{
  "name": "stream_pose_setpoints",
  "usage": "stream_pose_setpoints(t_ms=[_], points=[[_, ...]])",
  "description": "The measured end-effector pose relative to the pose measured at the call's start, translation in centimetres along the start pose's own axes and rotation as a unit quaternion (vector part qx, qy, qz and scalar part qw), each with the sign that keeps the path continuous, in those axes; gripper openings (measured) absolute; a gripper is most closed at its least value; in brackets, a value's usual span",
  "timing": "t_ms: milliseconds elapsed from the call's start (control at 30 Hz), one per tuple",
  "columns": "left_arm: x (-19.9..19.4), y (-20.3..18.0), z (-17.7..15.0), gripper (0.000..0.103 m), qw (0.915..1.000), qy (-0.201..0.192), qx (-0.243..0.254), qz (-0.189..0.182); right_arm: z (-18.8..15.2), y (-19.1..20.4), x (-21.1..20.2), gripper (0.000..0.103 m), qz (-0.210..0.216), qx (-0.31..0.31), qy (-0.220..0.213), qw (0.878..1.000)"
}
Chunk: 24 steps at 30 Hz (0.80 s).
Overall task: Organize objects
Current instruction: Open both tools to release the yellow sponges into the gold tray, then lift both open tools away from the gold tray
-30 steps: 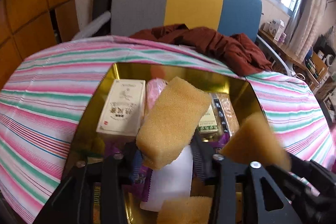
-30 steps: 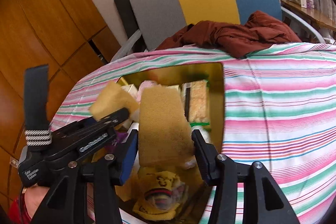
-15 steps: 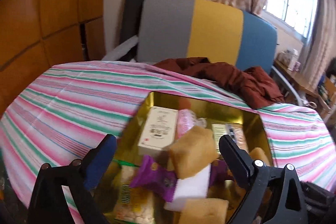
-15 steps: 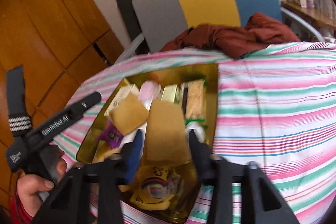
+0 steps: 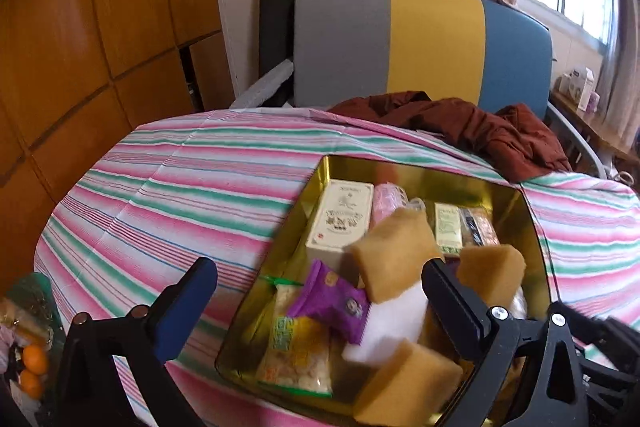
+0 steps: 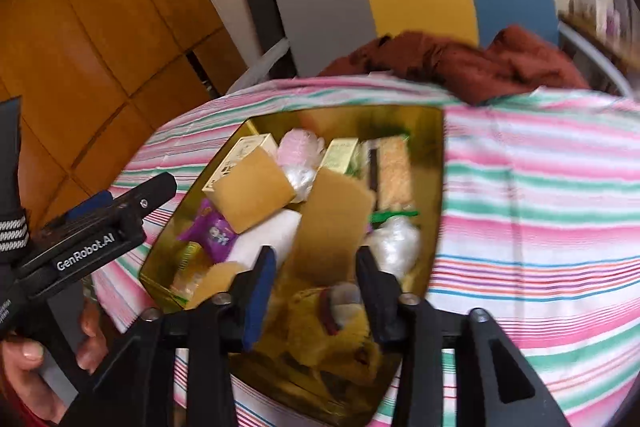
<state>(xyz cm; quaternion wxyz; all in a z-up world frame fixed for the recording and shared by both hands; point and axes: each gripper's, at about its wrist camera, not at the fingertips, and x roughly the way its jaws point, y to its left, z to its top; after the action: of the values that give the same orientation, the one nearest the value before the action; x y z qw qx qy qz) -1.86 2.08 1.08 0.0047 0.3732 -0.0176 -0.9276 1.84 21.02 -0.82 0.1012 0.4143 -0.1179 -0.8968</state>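
An open gold tin on the striped cloth is full of packets and boxes. A white box, a purple packet and a snack bag lie in it. My left gripper hangs over the tin's near left corner, its jaws opening wide with nothing between them. A yellow sponge lies loose on top of the pile. My right gripper is low over the tin, its jaws opening. A second yellow sponge stands between them, and a gap shows at the left pad. A yellow plush toy lies under that gripper.
The striped tablecloth spreads wide to the left of the tin. Behind the table stands a grey, yellow and blue chair with a dark red garment spilling onto the table's far edge. Oranges sit low at the left.
My left gripper let go of its sponge, opened wide and drew back and up; the sponge now rests in the tin. My right gripper squeezed its sponge, then loosened.
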Motion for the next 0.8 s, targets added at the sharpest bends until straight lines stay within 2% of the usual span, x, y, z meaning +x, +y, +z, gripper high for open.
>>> stream_pose_setpoints(t_ms=[200, 367, 500, 633, 800], points=[[-1.8, -0.8, -0.8, 0.103, 0.9997, 0.01, 0.022, 0.009, 0.3, 0.6, -1.3, 0.05, -0.059, -0.01, 0.0, 0.998], [-3.3, -0.3, -1.6, 0.103, 0.9985, 0.0, 0.027, 0.048, 0.2, 1.6, -2.5, 0.055, -0.115, -0.009, -0.005, 0.993], [-4.0, 0.4, -2.0, 0.103, 0.998, 0.003, 0.024, 0.058, 0.4, 2.8, -3.0, 0.055, -0.134, -0.008, -0.006, 0.991], [-4.3, 1.4, -2.2, 0.103, 0.9989, 0.013, 0.012, 0.043, 0.6, 3.7, -2.8, 0.055, -0.172, 0.001, 0.005, 0.985], [-4.3, 2.3, -2.1, 0.103, 0.9992, 0.038, -0.008, 0.008, 0.2, 4.2, -2.8, 0.055, -0.166, 0.008, 0.006, 0.986]])
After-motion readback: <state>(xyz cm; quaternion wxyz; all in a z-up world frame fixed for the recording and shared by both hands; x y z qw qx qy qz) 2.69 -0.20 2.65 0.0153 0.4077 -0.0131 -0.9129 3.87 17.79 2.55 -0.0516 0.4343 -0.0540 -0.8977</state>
